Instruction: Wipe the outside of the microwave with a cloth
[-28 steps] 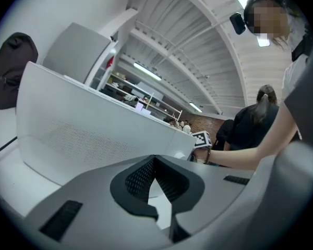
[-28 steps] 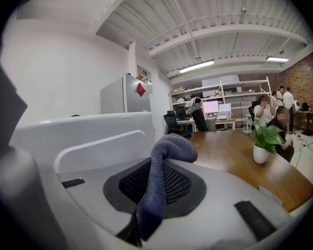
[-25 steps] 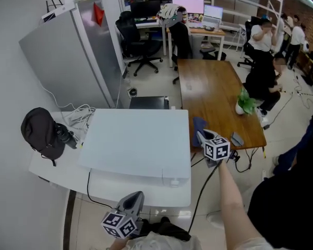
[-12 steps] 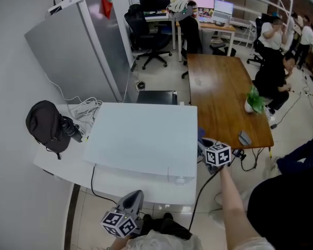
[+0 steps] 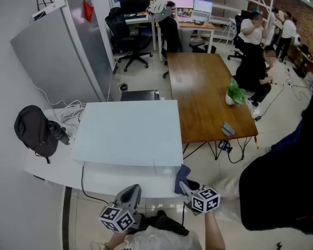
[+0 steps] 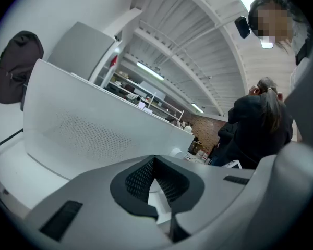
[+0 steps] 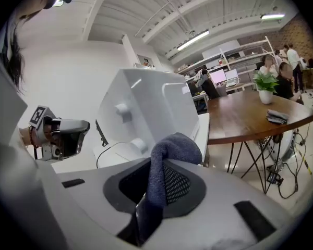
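Observation:
The white microwave (image 5: 125,132) stands on a white table (image 5: 44,165), seen from above. My right gripper (image 5: 185,185) is at its near right corner, shut on a blue-grey cloth (image 5: 181,172) that touches or nearly touches that corner. In the right gripper view the cloth (image 7: 169,150) sticks up from between the jaws (image 7: 156,184), with the microwave (image 7: 146,108) just ahead. My left gripper (image 5: 131,196) hovers at the table's near edge, below the microwave's front. Its jaws (image 6: 154,178) are closed with nothing between them, pointing at the microwave's wall (image 6: 94,124).
A black bag (image 5: 34,129) and cables lie at the table's left end. A grey fridge (image 5: 52,51) stands behind. A wooden table (image 5: 206,98) with a potted plant (image 5: 233,94) is close on the right. A person in dark clothes (image 5: 287,186) stands at the right.
My right gripper has carried the cloth from the microwave's right side down to its near right corner. The left gripper has stayed put. The head view has shifted a little.

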